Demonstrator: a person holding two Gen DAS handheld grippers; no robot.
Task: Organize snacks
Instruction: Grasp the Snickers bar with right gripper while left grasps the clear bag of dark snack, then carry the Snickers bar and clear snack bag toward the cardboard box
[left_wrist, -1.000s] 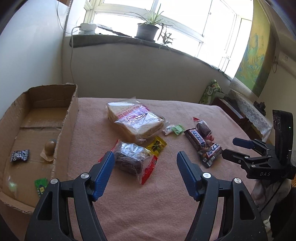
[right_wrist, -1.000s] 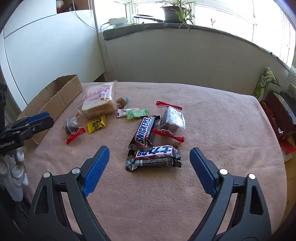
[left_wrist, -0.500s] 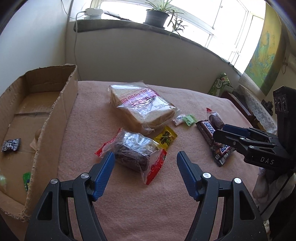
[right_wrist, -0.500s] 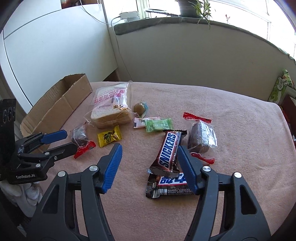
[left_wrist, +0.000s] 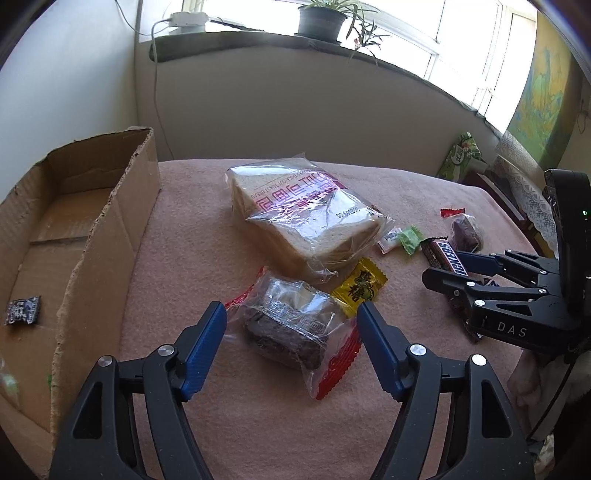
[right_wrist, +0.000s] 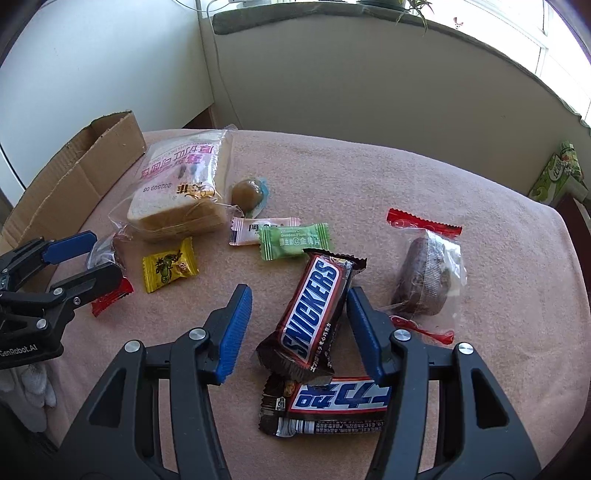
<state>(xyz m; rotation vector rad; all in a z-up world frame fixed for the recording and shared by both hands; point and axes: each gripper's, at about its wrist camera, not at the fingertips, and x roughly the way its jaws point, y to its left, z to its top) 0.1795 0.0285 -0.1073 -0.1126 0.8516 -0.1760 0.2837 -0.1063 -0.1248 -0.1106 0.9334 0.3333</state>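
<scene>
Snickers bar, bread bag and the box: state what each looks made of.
Snickers bar: glossy brown printed film wrapper, likely plastic or foil laminate; it shines and has crimped, serrated ends.
Bread bag: thin clear plastic; the slices show through, with wrinkles and glare.
Box: plain brown corrugated cardboard, matte; its torn top edges are ragged and fluting shows.

Table (right_wrist: 369, 177), pink cloth cover. Directly on it: cardboard box (left_wrist: 122, 221), bagged sliced bread (left_wrist: 303, 218), two wrapped brown cakes (left_wrist: 291, 332) (right_wrist: 428, 280), yellow candy (right_wrist: 168, 266), green candy (right_wrist: 293, 242), pink-white sachet (right_wrist: 251, 229), round sweet (right_wrist: 247, 192). One Snickers bar (right_wrist: 314, 314) rests partly on a second bar (right_wrist: 332, 406).
</scene>
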